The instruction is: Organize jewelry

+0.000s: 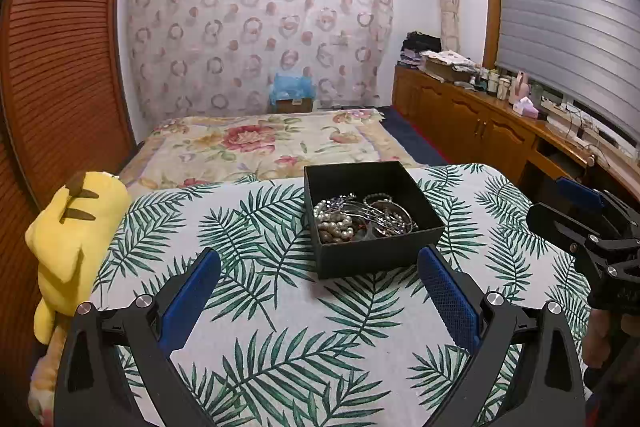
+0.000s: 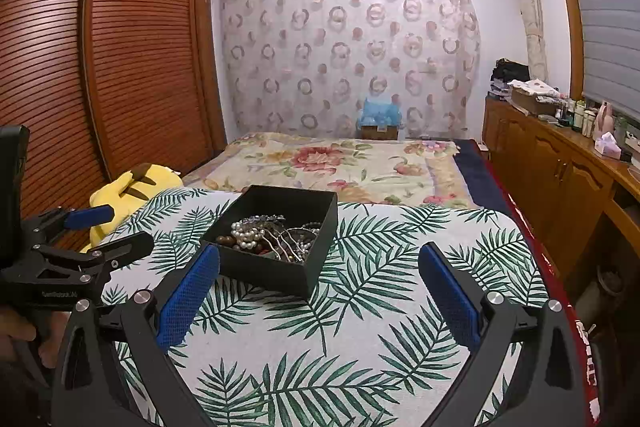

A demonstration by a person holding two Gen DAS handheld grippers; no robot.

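A black open box [image 1: 372, 255] stands on the leaf-print cloth [image 1: 280, 327], holding a heap of jewelry [image 1: 352, 219]: pearl strands, bangles and a silver hairpin. My left gripper [image 1: 319, 259] is open wide just in front of the box, nothing between its blue pads. In the right wrist view the box [image 2: 276, 273] and its jewelry [image 2: 268, 235] sit a little left of centre. My right gripper [image 2: 319, 251] is also open and empty, its left finger close to the box's near corner. Each gripper shows in the other's view: the right gripper [image 1: 546, 201] and the left gripper [image 2: 130, 227].
A yellow plush toy [image 1: 76, 239] lies at the cloth's left edge. Beyond the table is a bed with a floral cover [image 1: 260, 143]. A wooden sideboard [image 1: 480, 123] with clutter runs along the right, and a slatted wardrobe [image 2: 140, 67] stands on the left.
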